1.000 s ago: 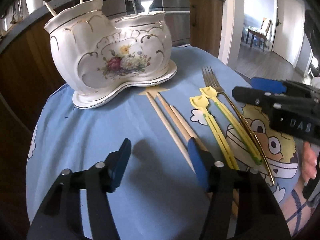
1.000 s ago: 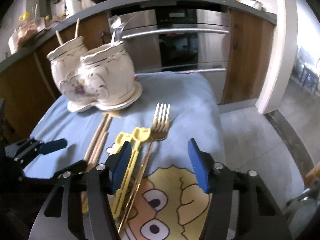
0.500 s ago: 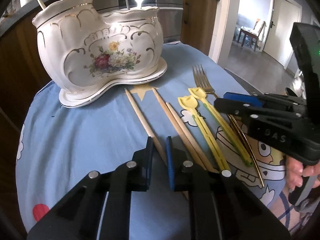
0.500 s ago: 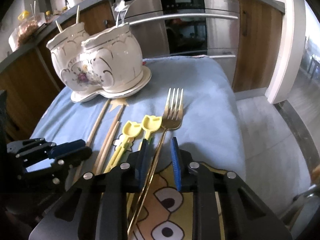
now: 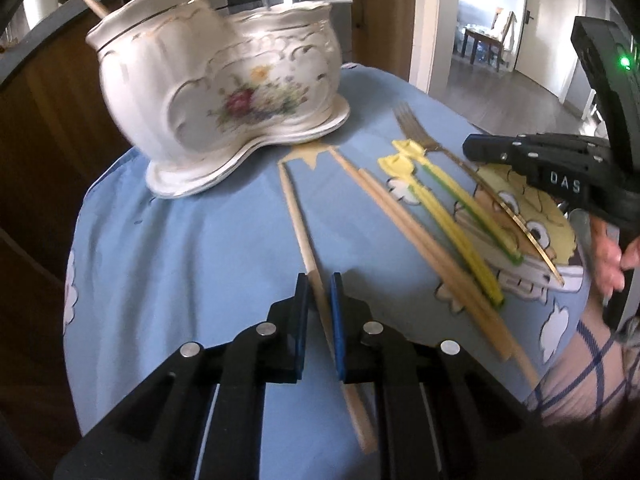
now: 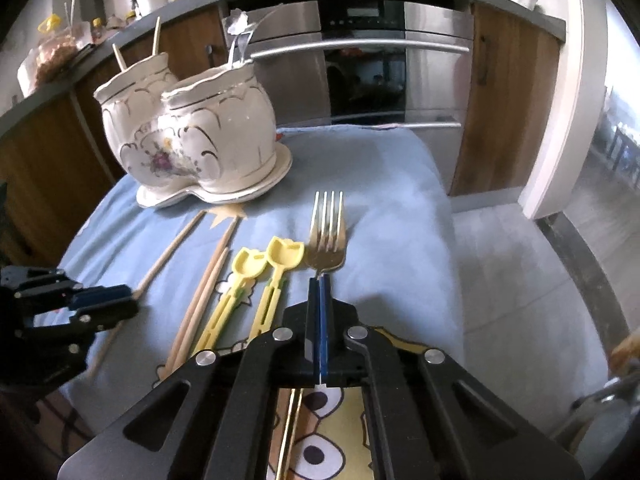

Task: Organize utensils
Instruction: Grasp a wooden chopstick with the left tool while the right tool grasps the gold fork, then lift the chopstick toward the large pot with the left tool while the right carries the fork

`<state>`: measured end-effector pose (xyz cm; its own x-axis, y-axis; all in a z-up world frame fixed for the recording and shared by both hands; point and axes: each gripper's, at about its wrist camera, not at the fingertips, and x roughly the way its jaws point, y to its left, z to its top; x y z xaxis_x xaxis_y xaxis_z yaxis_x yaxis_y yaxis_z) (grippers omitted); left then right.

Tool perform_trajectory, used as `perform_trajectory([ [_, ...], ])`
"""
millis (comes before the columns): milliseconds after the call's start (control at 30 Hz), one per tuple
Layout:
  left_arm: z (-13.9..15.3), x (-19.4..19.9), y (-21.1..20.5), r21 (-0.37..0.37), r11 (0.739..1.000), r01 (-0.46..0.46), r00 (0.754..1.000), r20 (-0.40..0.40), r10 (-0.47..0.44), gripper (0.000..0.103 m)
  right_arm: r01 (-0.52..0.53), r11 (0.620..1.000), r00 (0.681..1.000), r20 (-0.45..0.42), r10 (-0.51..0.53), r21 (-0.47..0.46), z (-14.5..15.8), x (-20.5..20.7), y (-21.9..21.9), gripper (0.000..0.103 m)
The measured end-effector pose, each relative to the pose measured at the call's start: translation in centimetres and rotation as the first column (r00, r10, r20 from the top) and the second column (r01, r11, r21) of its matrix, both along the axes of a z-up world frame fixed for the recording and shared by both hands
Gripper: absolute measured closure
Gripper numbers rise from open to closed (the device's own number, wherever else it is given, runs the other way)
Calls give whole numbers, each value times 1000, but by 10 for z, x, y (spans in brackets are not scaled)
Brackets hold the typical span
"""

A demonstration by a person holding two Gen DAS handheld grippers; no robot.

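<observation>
A white flowered ceramic holder (image 5: 224, 92) (image 6: 192, 144) stands at the back of the table with chopsticks and a fork in it. My left gripper (image 5: 319, 290) (image 6: 120, 300) is shut on one wooden chopstick (image 5: 296, 216) (image 6: 168, 252), near its middle. Two more chopsticks (image 5: 400, 216) and two yellow utensils (image 5: 440, 216) (image 6: 260, 280) lie to its right. My right gripper (image 6: 320, 284) (image 5: 470, 148) is shut on the neck of the gold fork (image 6: 326, 236) (image 5: 412, 128), whose handle runs on beneath the jaws.
A blue cartoon cloth (image 5: 180, 260) covers the small table, which drops off to the floor on the right. A steel oven (image 6: 360, 72) and wooden cabinets stand behind the holder. A person's hand (image 5: 608, 256) holds the right gripper's handle.
Both grippers went from wide open to shut, the left around the chopstick and the right around the fork's neck. The left gripper also moved in closer over the cloth.
</observation>
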<state>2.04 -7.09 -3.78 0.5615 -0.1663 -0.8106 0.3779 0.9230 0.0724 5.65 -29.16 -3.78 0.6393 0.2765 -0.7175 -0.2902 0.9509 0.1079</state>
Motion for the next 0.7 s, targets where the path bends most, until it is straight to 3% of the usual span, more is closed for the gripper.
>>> perform_trajectory([
  [67,0,-3,7,4,1000,-1,1000,2,1,92,-8,1000,1000,-6,8,2,-1,0,1,100],
  [167,0,-8,20,22,1000,-15,1000,7,15,92,-13,1000,1000,-5,13,0,0,0,3,81],
  [200,-1,-10,24,22,1000,-16,1000,7,15,92,-17,1000,1000,-7,16,-5,-1,0,5,80],
  [333,-2,-14,39,-4,1000,-29,1000,2,29,87,-21,999,999,-25,20,-29,-8,3,9,80],
  [400,-1,-13,42,-22,999,-41,999,2,41,74,-20,999,1000,-23,19,-39,-10,5,12,80],
  [467,-3,-13,41,-39,998,-44,999,3,44,71,-14,999,1000,-17,13,-46,-11,6,14,82],
  [633,-3,-13,45,-70,997,-44,999,15,45,73,-2,999,1000,-1,2,-50,-13,8,14,93],
  [700,-4,-14,44,-64,997,-48,998,29,49,84,-1,999,1000,0,1,-47,-13,7,14,94],
])
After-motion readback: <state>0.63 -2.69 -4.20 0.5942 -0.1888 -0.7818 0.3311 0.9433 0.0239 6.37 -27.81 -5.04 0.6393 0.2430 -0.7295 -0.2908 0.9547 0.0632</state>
